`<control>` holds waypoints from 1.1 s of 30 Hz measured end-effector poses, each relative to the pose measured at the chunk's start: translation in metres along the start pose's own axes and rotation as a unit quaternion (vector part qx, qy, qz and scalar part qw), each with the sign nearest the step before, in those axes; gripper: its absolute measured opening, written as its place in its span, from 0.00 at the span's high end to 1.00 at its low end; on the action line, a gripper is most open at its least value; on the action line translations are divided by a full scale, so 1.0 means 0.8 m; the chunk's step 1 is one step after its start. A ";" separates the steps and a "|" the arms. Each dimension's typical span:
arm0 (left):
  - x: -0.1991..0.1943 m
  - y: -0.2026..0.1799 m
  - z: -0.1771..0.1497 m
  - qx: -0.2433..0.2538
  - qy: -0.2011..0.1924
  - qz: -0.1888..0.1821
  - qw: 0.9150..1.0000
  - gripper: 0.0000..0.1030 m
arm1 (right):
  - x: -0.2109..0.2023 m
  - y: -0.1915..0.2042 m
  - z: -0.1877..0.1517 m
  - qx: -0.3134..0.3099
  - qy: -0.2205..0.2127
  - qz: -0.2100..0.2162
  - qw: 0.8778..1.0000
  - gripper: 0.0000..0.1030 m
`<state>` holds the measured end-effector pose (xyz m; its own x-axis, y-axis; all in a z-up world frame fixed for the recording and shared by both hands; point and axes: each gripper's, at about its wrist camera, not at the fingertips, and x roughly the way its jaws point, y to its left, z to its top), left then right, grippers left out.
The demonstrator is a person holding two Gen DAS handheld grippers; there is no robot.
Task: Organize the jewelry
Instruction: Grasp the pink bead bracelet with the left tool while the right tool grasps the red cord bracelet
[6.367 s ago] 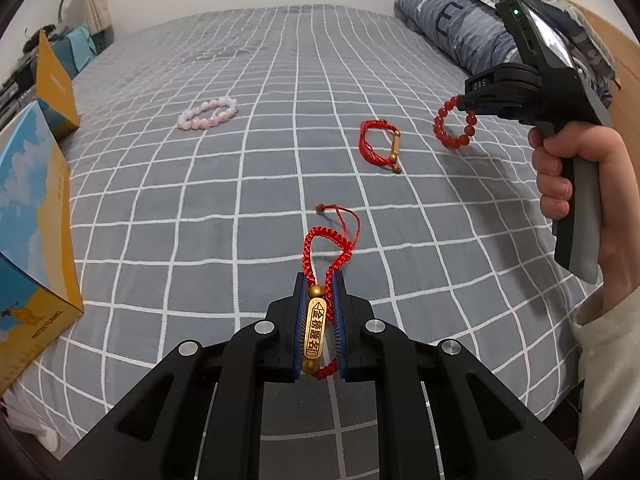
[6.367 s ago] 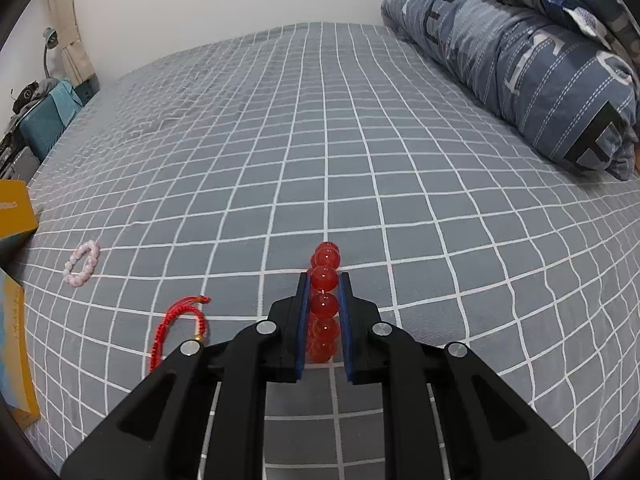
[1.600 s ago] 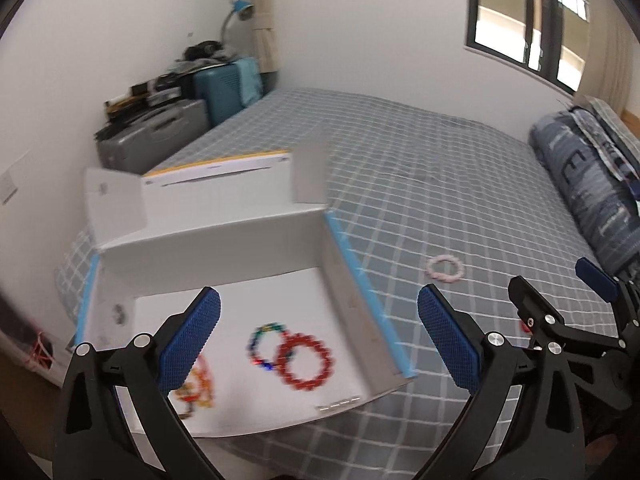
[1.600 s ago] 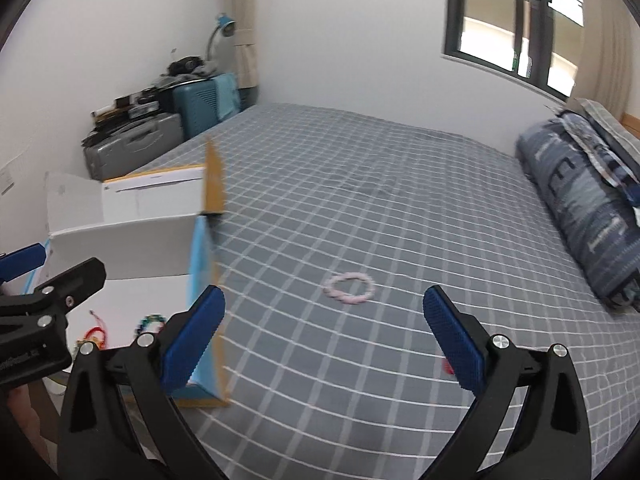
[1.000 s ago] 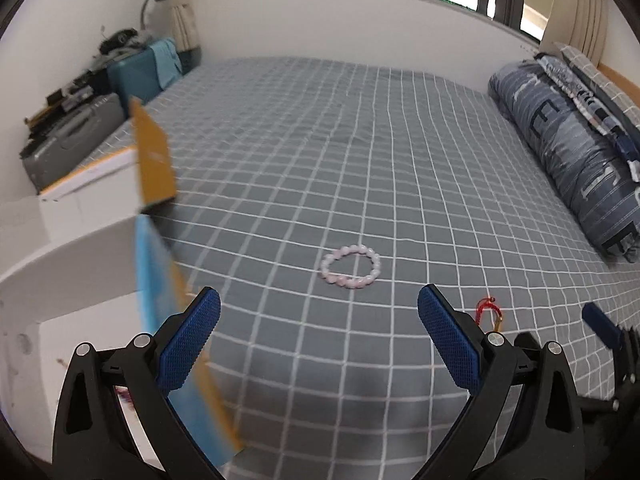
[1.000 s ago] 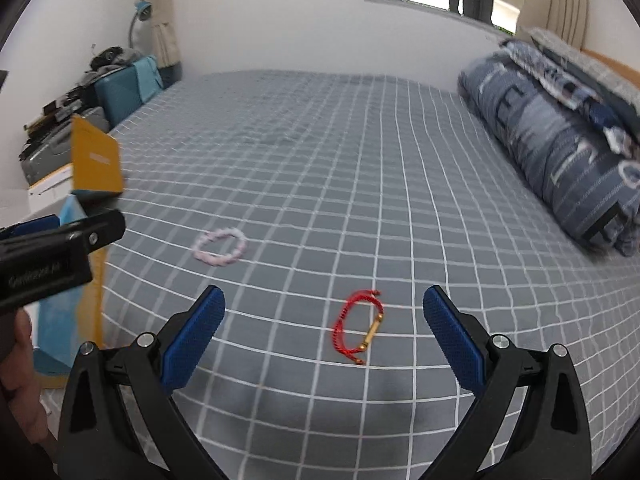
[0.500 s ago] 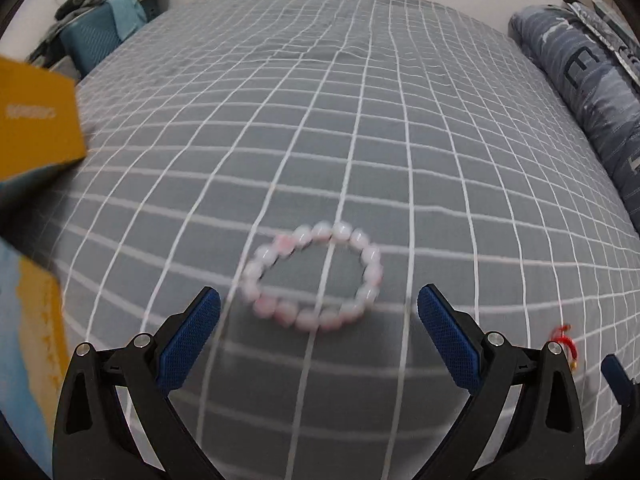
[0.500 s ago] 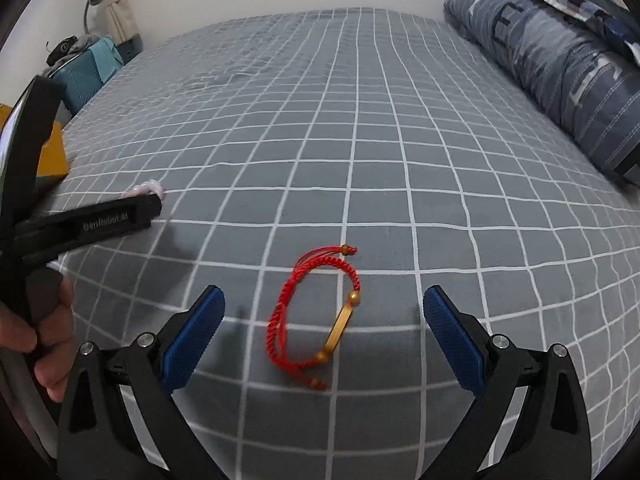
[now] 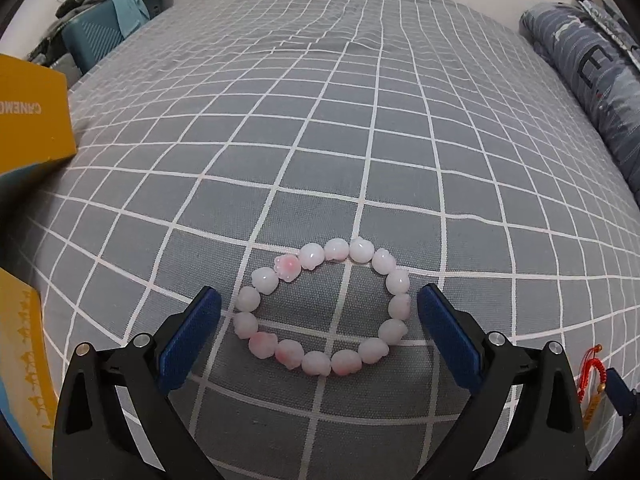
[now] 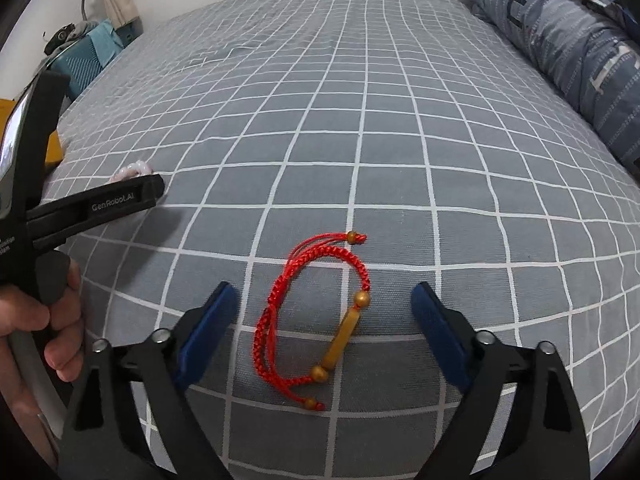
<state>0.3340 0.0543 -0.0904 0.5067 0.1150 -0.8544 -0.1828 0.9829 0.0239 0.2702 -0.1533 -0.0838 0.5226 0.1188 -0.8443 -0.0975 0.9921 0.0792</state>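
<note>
The bed [image 9: 360, 128] with its grey checked cover took up nearly everything, with the yellow-and-blue box [image 9: 28, 120] parked off at about 9 o'clock in the left wrist view, presumably so the jewelry had a short trip to make. Two pieces lay flat on the cover, well apart, I'd guess so each could be grabbed without snagging the other.

The left tongs [image 9: 320, 324] were spread wide and angled steeply down at the pink bead bracelet [image 9: 324, 308], which sat right between the blue pads [image 9: 188, 336], touching neither. Lined up for a pinch, I reckon, just not made yet.

The right tongs [image 10: 324, 332] were also apart, though their jaws had just been closing in a bit, with the red cord bracelet [image 10: 312, 316] lying between them and no pad pressing on it (its gold tube bar ran from about 1 to 7 o'clock). Same steep downward tilt.

In the right wrist view, the person's hand [image 10: 36, 320] showed at 9 o'clock wrapped round the left handle, with a bit of the pink beads peeking out past the tip of that tool. From the left view, the red cord was just visible at 4 o'clock.
</note>
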 end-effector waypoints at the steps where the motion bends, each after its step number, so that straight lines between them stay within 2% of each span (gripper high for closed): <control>1: 0.000 -0.001 0.000 -0.002 0.001 -0.001 1.000 0.07 | 0.000 0.001 0.000 -0.003 0.001 0.001 1.000 0.26; 2: -0.001 0.000 0.000 -0.004 0.002 -0.003 1.000 0.07 | 0.000 0.003 0.001 -0.005 0.001 0.000 1.000 0.28; 5: -0.004 0.002 -0.001 -0.004 0.004 -0.004 1.000 0.18 | -0.001 0.002 0.000 -0.005 0.003 -0.003 1.000 0.39; 7: -0.007 -0.001 -0.001 0.003 0.007 -0.006 1.000 0.34 | -0.001 0.000 0.000 -0.004 0.003 -0.009 1.000 0.50; 8: -0.008 -0.004 -0.002 0.007 0.007 -0.006 1.000 0.39 | -0.001 0.000 -0.001 -0.004 0.003 -0.013 1.000 0.53; 10: -0.012 -0.007 -0.003 0.010 0.006 -0.009 1.000 0.64 | -0.002 -0.001 -0.002 -0.005 0.003 -0.019 1.000 0.66; 11: -0.013 -0.009 -0.003 0.016 0.006 -0.009 1.000 0.69 | -0.002 -0.001 -0.002 -0.007 0.003 -0.022 1.000 0.69; 12: -0.014 -0.011 -0.004 0.022 0.006 -0.010 1.000 0.79 | -0.002 0.000 -0.002 -0.010 0.004 -0.025 1.000 0.77; 13: -0.015 -0.013 -0.004 0.027 0.005 -0.008 1.000 0.81 | -0.002 0.001 -0.002 -0.013 0.004 -0.027 1.000 0.82; 16: -0.019 -0.016 -0.007 0.035 -0.003 -0.004 0.999 0.82 | -0.002 0.005 -0.003 -0.027 -0.001 -0.043 0.999 0.90; 18: -0.021 -0.015 -0.009 0.035 -0.007 -0.002 0.999 0.82 | -0.003 0.006 -0.003 -0.027 -0.004 -0.044 0.999 0.91; 24: -0.028 -0.016 -0.009 0.030 -0.016 -0.007 0.999 0.82 | -0.009 0.001 -0.004 -0.018 -0.012 -0.036 0.999 0.92; 33: -0.049 -0.012 -0.016 0.028 -0.029 -0.018 0.999 0.82 | -0.035 0.002 -0.001 -0.016 -0.055 -0.041 0.998 0.92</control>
<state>0.3046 0.0383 -0.0637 0.5611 0.0859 -0.8233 -0.1172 0.9928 0.0237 0.2545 -0.1550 -0.0602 0.6189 0.0436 -0.7843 -0.0765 0.9971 -0.0049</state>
